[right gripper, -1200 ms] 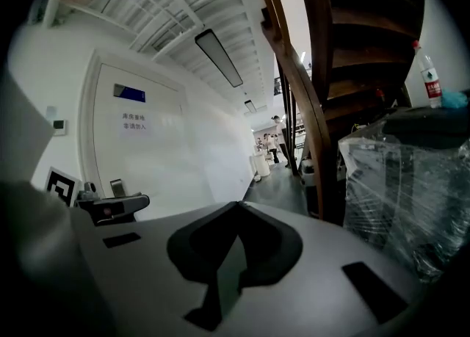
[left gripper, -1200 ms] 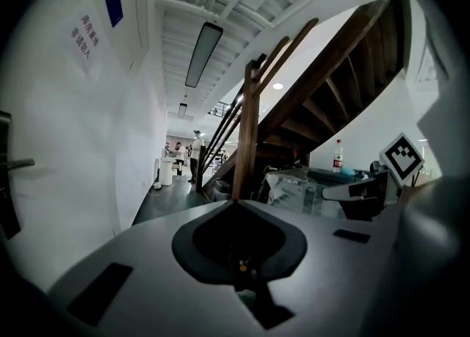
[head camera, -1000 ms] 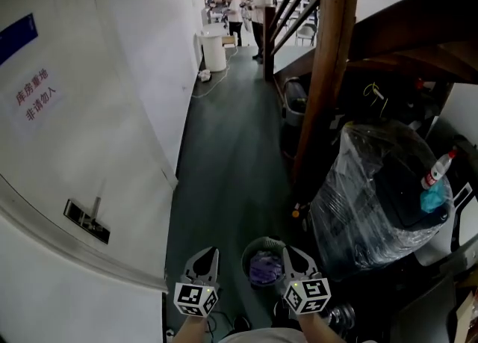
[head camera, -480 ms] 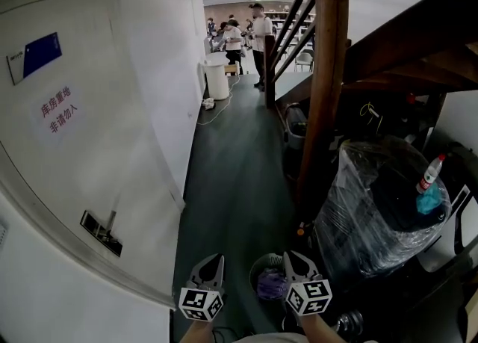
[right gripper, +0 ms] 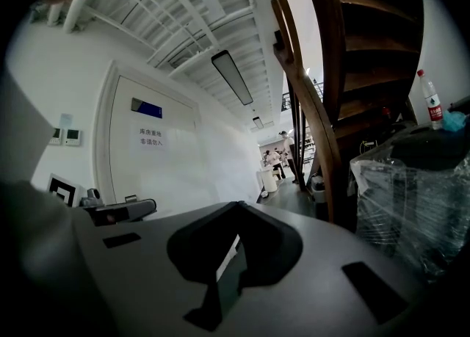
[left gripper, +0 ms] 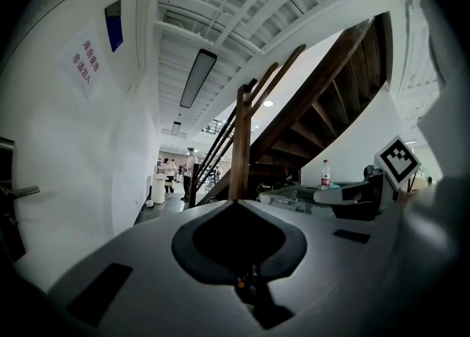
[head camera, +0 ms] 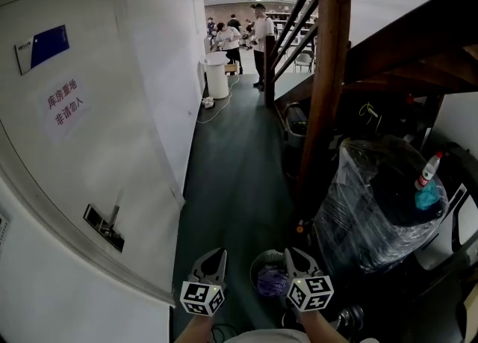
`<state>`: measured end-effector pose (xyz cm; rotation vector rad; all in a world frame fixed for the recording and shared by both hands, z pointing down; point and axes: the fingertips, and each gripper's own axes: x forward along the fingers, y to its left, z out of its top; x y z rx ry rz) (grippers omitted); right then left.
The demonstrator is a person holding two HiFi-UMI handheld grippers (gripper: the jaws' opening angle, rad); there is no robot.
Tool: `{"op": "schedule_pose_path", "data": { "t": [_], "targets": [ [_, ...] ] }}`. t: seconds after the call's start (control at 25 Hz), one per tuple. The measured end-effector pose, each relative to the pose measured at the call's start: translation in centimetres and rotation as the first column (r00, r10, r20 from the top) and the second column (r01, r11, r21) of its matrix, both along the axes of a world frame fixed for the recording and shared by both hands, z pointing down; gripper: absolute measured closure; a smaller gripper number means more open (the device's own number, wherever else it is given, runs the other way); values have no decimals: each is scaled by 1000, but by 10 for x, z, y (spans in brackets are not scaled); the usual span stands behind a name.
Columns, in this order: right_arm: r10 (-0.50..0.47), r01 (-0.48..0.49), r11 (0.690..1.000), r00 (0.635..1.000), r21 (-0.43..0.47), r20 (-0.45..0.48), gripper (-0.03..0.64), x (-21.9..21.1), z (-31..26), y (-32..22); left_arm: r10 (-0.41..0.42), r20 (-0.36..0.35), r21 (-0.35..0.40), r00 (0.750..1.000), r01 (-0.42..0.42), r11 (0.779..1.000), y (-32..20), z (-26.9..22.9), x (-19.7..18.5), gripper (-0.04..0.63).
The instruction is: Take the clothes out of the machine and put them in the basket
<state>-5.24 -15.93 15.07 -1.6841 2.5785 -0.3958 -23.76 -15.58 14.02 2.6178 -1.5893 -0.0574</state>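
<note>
Both claws have risen a little and come away with nothing. The left claw [head camera: 216, 253] and the right claw [head camera: 292, 252] are each closed tight and empty. One basket [head camera: 258, 262] sits just below and between the two claws, with one purple bundle of clothes [head camera: 270, 282] inside, so that load looks delivered.

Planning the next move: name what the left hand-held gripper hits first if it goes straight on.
Probably the post, dead ahead in the left gripper view; nothing nearer shows, though depth is unclear.
</note>
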Motion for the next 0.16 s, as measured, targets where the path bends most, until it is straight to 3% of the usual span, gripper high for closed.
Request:
{"op": "schedule_pose_path", "data": {
  "t": [0.16],
  "targets": [
    [-2,2,1000,1000,2,0,611,-9,0,5,1,-1,5,1000,-1,1000,3,-1,-7,575]
  ]
}}
